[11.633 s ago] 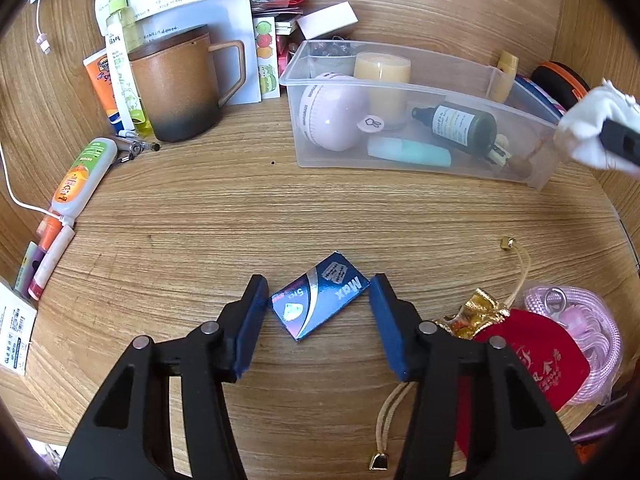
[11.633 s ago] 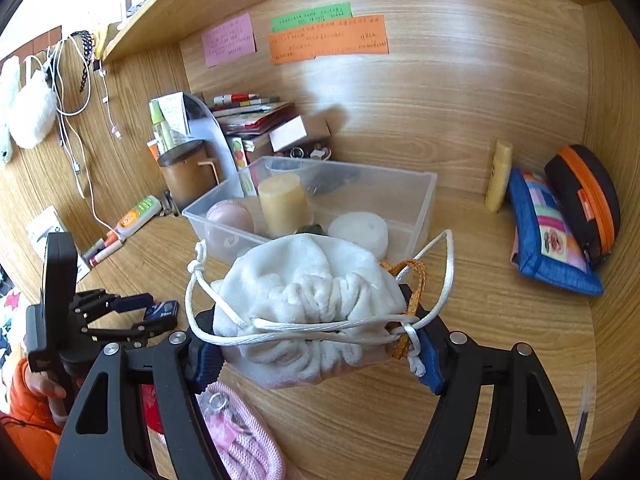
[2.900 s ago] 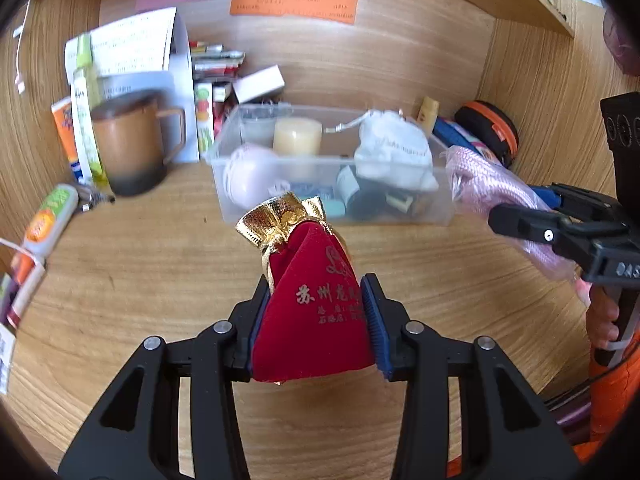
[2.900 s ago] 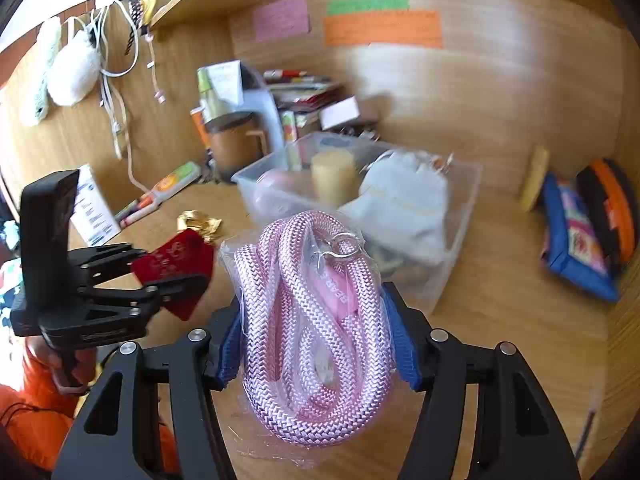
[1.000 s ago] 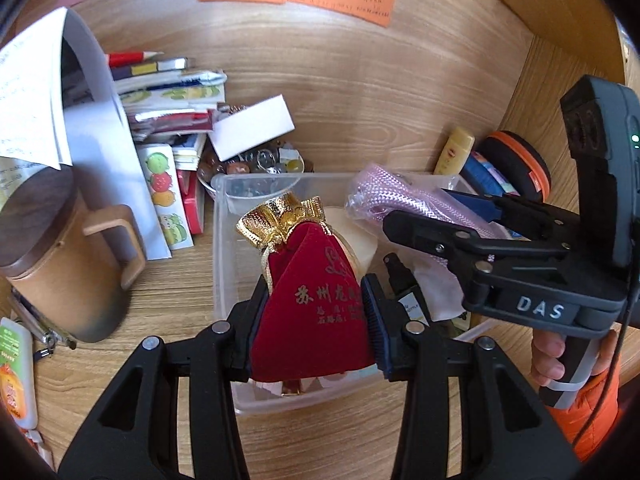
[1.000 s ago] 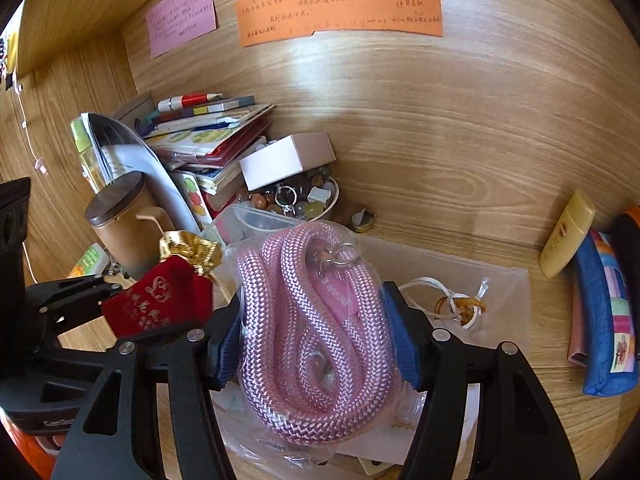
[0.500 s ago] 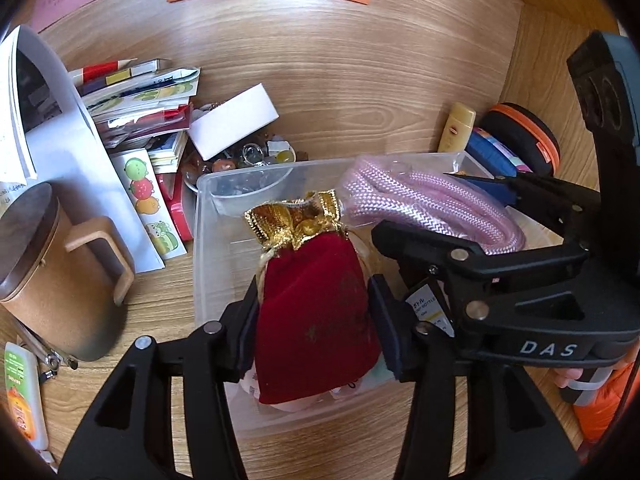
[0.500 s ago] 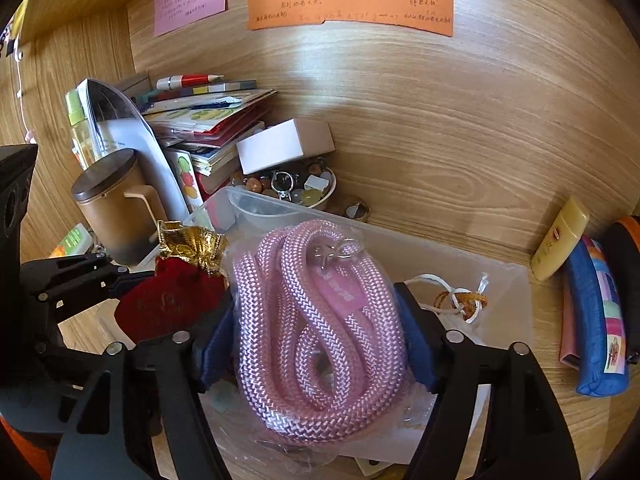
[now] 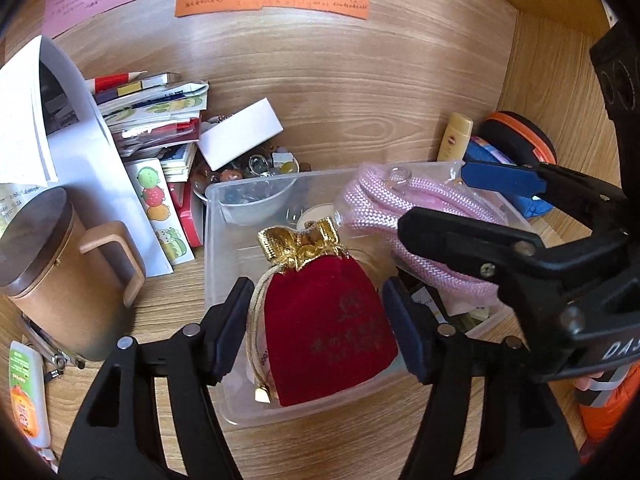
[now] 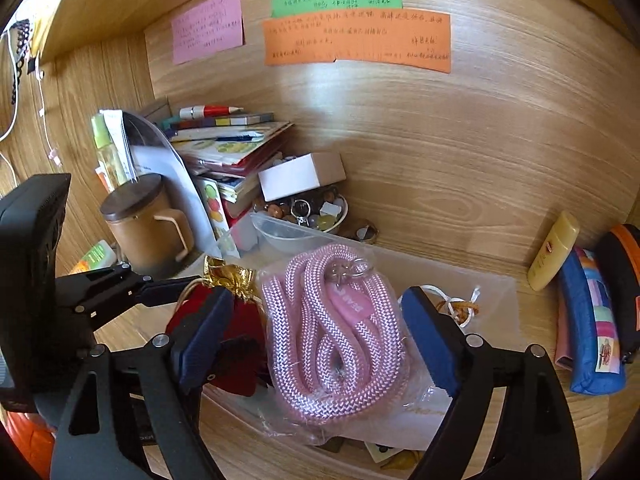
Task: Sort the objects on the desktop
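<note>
Left wrist view: your left claw (image 9: 318, 322) has just been opening, its pads clear of the red pouch (image 9: 326, 330) lying in the clear bin (image 9: 216, 248). Your right claw (image 10: 316, 340) has likewise been opening around the pink rope (image 10: 336, 332), which rests in that bin by the desk's back edge.
</note>
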### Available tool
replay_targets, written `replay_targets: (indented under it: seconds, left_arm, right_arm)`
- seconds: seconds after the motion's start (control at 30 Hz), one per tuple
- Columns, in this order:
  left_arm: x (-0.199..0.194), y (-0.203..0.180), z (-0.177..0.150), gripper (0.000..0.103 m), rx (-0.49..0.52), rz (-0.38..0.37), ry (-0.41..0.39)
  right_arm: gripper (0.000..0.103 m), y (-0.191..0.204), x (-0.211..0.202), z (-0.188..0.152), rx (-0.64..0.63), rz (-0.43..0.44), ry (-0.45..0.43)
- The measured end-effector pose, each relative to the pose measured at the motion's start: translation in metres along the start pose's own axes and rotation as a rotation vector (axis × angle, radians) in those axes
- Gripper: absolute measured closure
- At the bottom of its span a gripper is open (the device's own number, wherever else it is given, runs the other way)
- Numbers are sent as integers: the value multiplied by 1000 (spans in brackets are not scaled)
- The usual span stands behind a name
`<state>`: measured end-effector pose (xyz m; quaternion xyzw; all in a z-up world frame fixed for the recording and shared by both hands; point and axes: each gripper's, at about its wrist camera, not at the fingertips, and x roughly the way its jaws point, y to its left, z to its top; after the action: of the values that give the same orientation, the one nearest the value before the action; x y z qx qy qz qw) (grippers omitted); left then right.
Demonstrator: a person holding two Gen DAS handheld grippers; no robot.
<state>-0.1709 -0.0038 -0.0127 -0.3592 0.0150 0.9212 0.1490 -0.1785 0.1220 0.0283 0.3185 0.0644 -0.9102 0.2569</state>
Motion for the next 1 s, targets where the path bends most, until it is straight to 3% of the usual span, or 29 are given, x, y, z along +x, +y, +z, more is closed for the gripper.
replay_targets:
  seconds: [0.13,0.27,0.4,0.83,1.0]
  left_arm:
    - [-9,2,1,28,-5,9,-22]
    - [-17,5,3,22,-27,28,-28]
    - [-27,4,3,12,-36,54,-36]
    - [-70,-11,-1,7,-39,156,-95]
    - [-90,-21,-3,4,-55,190,-144]
  right_arm:
    - [14,-1,-6,2,2,-14,-11]
    - [1,-3,-15,6,-8,-56,-39]
    - [0,-2,-25,9,-20,-68,-60]
    - [0,-21,-67,-2,38,-47,-64]
    - [0,-30,-86,-15,38,-103,-81]
